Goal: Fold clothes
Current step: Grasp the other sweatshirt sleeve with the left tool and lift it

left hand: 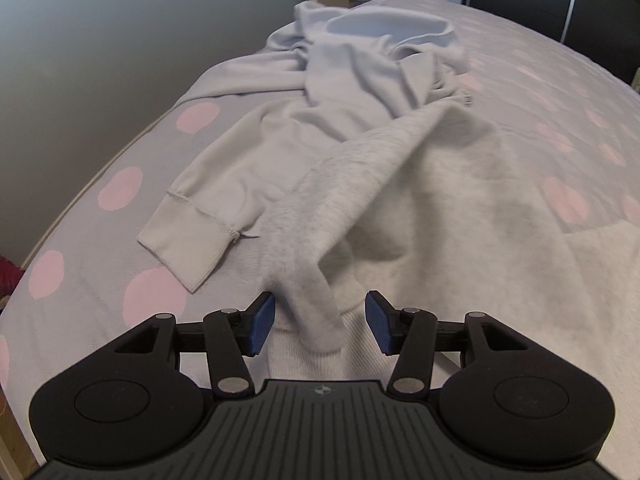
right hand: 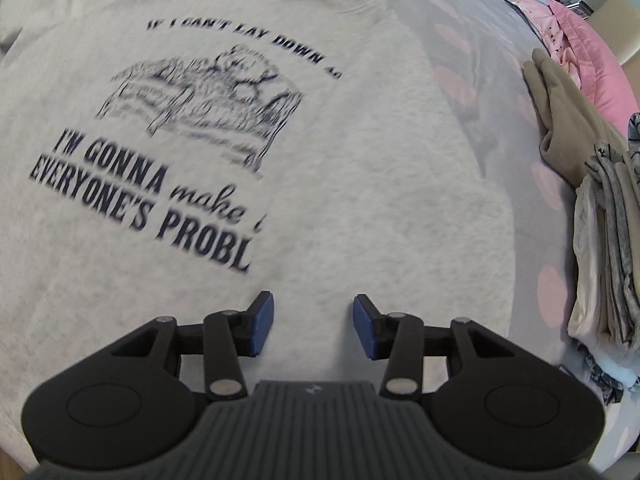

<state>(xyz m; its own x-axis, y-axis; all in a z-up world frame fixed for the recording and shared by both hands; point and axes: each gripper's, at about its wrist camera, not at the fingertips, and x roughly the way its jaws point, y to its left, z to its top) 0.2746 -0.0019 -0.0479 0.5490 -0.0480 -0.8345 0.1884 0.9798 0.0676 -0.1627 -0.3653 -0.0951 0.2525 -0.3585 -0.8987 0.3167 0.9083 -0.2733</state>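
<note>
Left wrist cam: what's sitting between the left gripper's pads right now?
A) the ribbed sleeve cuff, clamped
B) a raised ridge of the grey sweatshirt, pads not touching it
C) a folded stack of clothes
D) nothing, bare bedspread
B: a raised ridge of the grey sweatshirt runs down between the left gripper pads, with a gap to each blue pad; the sleeve cuff lies flat off to the left on the bedspread.

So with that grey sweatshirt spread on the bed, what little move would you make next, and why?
Probably bring the left gripper over to the loose sleeve cuff and fold that sleeve across the sweatshirt. Both grippers are open, the left one with a raised fold between its pads but not pinched. The sleeve is splayed out on the bedspread.
</note>
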